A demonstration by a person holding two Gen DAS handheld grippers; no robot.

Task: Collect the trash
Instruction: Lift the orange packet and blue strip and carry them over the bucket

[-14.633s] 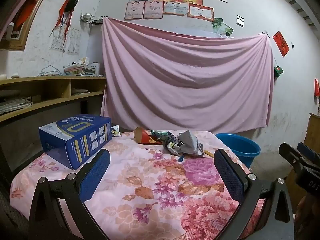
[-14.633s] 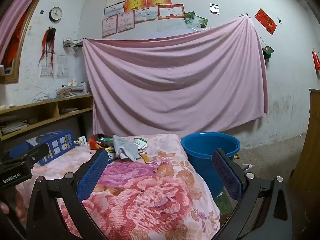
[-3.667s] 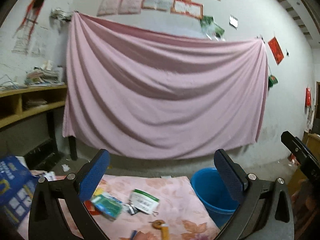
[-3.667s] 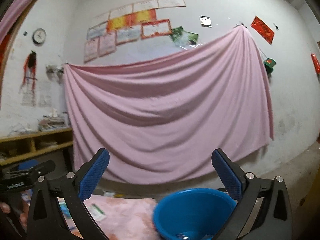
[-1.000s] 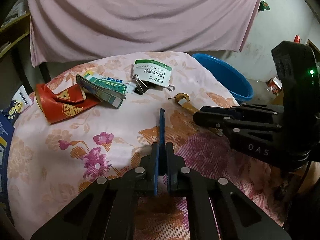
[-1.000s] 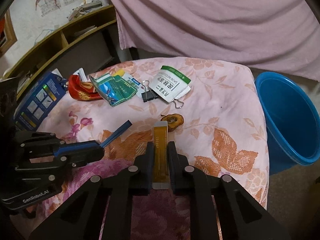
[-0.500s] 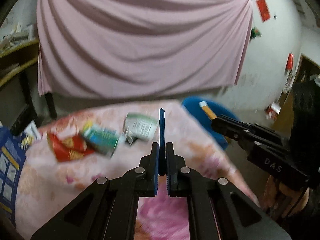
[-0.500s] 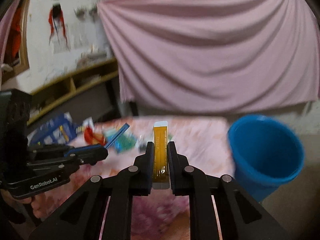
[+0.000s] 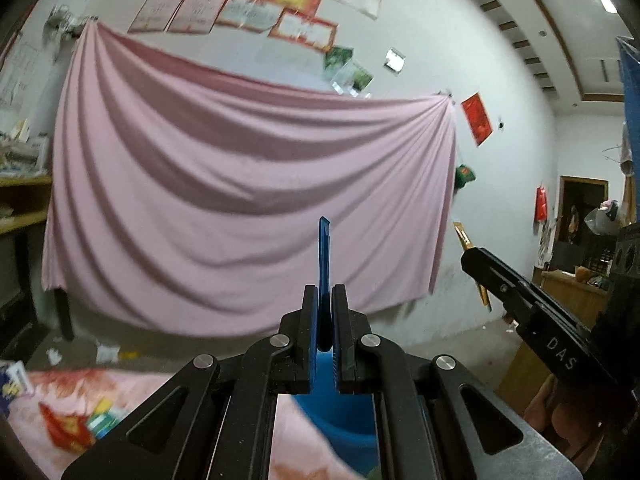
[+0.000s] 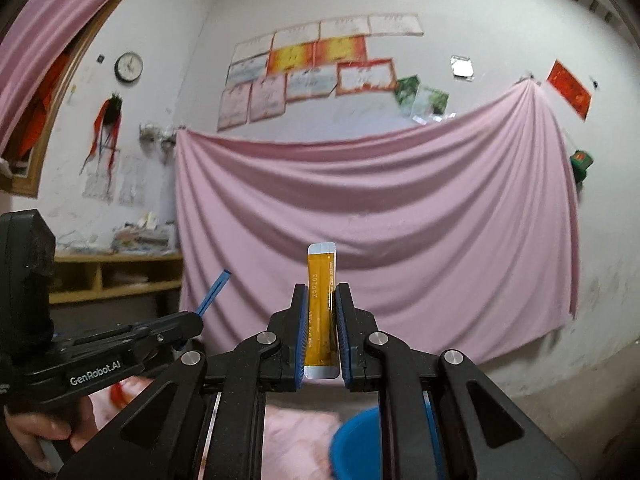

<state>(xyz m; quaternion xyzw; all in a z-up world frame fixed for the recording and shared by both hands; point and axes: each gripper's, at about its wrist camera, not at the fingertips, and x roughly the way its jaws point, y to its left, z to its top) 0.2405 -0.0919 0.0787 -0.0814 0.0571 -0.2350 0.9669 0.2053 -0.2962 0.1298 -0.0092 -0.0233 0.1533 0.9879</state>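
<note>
Left wrist view: the left gripper is clamped on a thin blue strip that stands up between its jaws, while the right gripper pinches an orange sachet at mid-length, its sealed end poking above the pads. Both pieces look light, flat and floppy, likely to slip unless held across the flat faces near the middle, as now. A second ago both grippers were low over the flowered bedspread among the remaining wrappers; now they are raised and level, facing the pink sheet, with the blue bucket just below them.
</note>
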